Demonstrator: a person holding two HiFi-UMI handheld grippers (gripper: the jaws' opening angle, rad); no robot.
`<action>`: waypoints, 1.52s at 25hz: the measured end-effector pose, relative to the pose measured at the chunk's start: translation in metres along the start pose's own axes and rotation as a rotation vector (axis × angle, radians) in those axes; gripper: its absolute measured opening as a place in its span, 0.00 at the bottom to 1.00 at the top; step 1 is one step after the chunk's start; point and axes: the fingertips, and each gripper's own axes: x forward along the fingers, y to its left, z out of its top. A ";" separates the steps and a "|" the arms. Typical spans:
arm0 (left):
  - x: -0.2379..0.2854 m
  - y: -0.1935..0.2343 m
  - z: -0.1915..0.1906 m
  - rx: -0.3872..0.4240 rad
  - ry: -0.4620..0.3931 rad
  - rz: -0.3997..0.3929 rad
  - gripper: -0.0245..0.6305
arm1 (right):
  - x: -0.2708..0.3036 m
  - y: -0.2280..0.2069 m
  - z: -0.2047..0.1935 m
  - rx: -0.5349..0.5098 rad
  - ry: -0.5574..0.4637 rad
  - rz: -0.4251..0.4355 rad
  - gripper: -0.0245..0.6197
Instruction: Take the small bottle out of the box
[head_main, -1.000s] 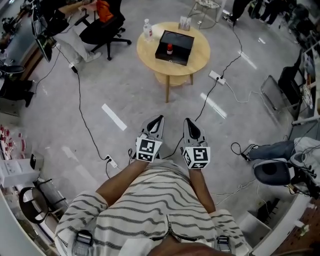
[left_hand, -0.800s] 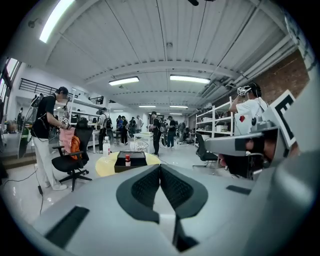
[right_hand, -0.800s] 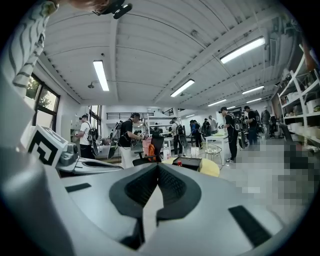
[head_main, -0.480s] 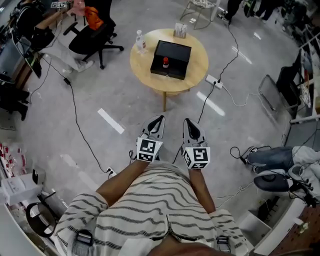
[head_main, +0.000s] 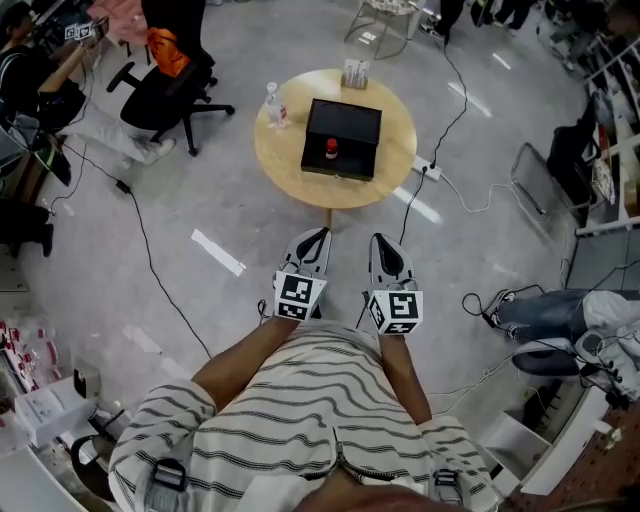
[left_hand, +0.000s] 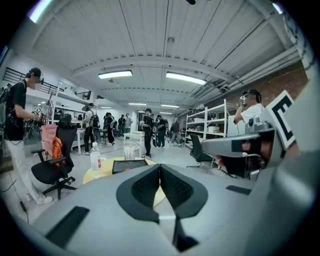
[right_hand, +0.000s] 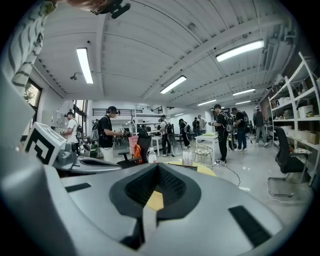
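- Noted left claw (head_main: 318, 236) pressed together, nothing pinched.
- Noted right claw (head_main: 379, 240) likewise pressed together at the tips, empty.
- Located small red-capped bottle (head_main: 331, 150) inside open black box (head_main: 345, 125), well ahead of both claws, apart from them.
- Recorded box resting on round wooden bench (head_main: 290, 170), with clear water bottle (head_main: 272, 104) beside it, ahead-left of left claw.

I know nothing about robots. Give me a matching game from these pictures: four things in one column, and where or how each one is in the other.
1 small bottle
2 water bottle
3 power strip
4 left gripper

A on the floor, right of the round table
B inside the black box
C jaws shut, empty
D on the table, left of the box

Pairs: 1-B, 2-D, 3-A, 4-C
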 end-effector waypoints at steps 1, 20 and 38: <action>0.002 0.007 0.001 -0.001 0.000 -0.002 0.07 | 0.007 0.001 0.001 0.000 0.001 -0.003 0.05; 0.048 0.078 0.009 -0.037 0.006 0.009 0.07 | 0.092 0.003 0.020 -0.040 0.028 0.012 0.05; 0.103 0.090 0.013 -0.059 0.037 0.098 0.07 | 0.134 -0.043 0.020 -0.009 0.037 0.076 0.05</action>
